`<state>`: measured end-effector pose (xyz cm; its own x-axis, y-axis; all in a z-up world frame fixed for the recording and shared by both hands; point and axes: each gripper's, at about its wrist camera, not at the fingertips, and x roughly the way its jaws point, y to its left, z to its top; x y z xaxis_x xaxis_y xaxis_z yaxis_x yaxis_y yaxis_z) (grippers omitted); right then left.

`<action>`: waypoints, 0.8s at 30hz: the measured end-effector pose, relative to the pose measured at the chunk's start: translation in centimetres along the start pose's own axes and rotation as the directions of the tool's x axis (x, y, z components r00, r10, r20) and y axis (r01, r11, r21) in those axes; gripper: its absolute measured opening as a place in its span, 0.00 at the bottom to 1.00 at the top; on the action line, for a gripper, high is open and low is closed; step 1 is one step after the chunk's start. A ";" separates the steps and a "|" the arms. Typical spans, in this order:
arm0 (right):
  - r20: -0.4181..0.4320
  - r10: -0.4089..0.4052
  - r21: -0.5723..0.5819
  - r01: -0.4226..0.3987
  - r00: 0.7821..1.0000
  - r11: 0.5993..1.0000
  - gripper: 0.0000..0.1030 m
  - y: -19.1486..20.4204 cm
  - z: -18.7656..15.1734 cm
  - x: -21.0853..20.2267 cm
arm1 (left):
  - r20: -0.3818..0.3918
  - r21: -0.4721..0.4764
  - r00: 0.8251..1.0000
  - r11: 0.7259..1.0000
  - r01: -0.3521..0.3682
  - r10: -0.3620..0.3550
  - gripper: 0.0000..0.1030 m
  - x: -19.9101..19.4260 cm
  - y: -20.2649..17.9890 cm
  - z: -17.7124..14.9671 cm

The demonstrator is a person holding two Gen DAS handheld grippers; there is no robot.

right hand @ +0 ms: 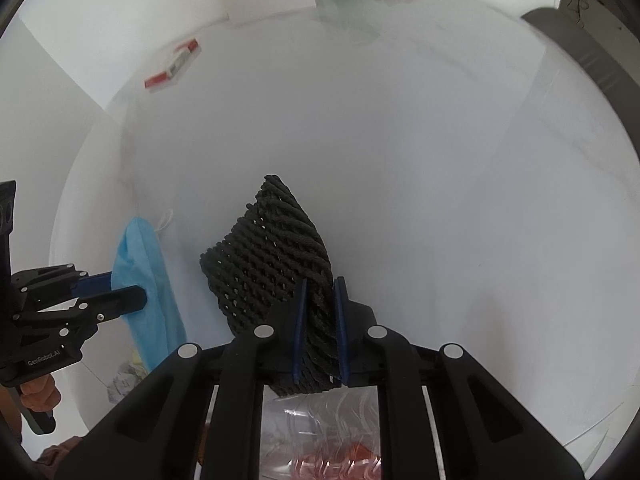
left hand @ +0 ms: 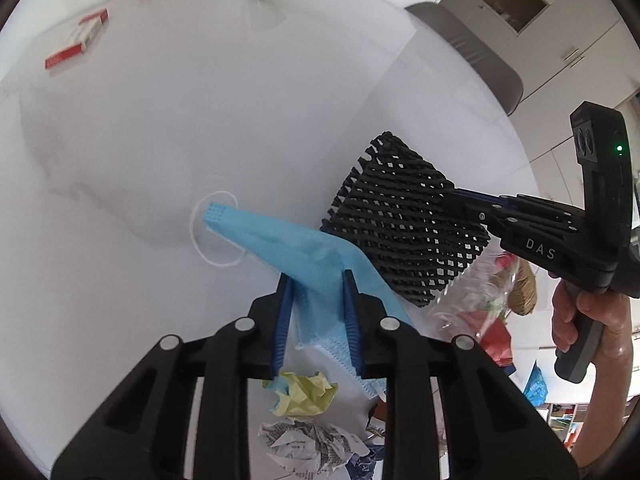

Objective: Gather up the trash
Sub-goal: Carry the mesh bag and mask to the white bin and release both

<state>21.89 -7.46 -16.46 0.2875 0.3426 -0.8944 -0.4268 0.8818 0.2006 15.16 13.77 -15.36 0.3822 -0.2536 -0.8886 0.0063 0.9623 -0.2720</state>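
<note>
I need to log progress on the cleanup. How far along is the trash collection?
Done: nothing visibly binned; no bin is in view. In hand: the left tongs are shut on the blue face mask, the right tongs on the black foam net. Left: yellow paper ball, crumpled printed paper, clear plastic wrapper, red-and-white boxes.

A white table (left hand: pixel 180 120) is occupying a room corner; a grey chair (left hand: pixel 472 52) is standing beside white cabinets (left hand: pixel 560 40).
</note>
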 end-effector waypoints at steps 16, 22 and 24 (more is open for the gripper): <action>0.388 -0.179 0.264 0.077 0.904 0.962 0.14 -0.1 -9.3 -19.2 | 0.146 0.131 0.989 0.990 -0.051 0.032 0.23 -12.1 -4.4 -2.5; 0.264 -0.407 0.498 0.238 0.875 0.834 0.14 -1.6 -23.4 -25.3 | 0.084 0.332 0.991 0.941 0.069 -0.102 0.23 -13.6 -12.0 -7.9; 0.175 -0.460 0.586 0.284 0.870 0.759 0.15 -2.8 -28.9 -25.8 | 0.049 0.398 0.988 0.910 0.116 -0.147 0.23 -13.3 -15.0 -9.9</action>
<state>-9.08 -28.11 -5.49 0.5966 -0.0508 -0.8009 0.2597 0.9565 0.1328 0.79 1.75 -3.10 0.4216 -0.3872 -0.8200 0.4178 0.8855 -0.2033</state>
